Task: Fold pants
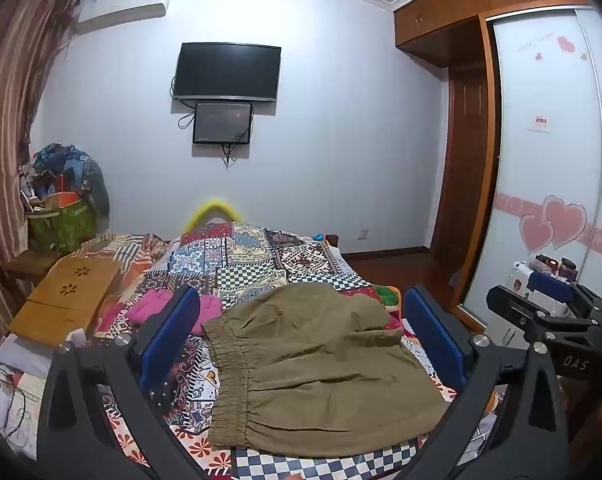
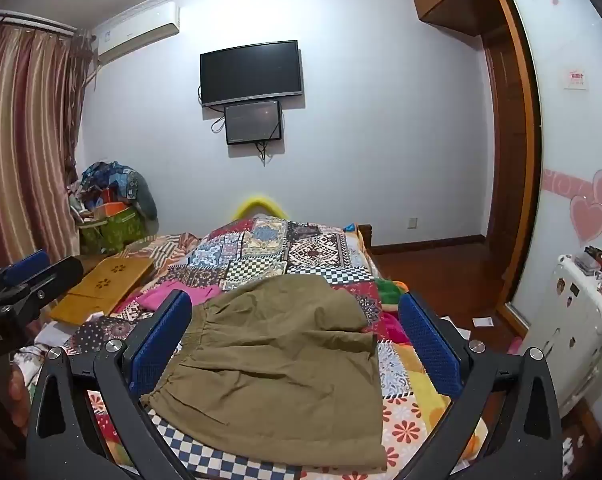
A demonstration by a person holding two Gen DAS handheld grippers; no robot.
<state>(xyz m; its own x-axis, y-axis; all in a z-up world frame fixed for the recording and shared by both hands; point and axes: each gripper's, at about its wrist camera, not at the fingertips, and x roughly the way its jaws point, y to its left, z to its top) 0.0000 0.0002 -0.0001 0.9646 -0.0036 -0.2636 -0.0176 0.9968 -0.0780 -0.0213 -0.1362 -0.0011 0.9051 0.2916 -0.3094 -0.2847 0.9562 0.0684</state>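
Olive-green pants (image 1: 321,368) lie folded into a compact stack on the patchwork bedspread (image 1: 253,264), elastic waistband to the left. They also show in the right wrist view (image 2: 277,368). My left gripper (image 1: 301,340) is open, held above the pants, its blue pads empty. My right gripper (image 2: 297,344) is open too, above the pants and empty. It also shows at the right edge of the left wrist view (image 1: 549,304). The left gripper shows at the left edge of the right wrist view (image 2: 25,280).
A pink garment (image 1: 161,304) lies left of the pants. A wooden lap tray (image 1: 65,300) sits on the bed's left side. A bag of clutter (image 1: 61,200) stands by the curtain. A white cabinet (image 2: 573,328) and wardrobe are at the right.
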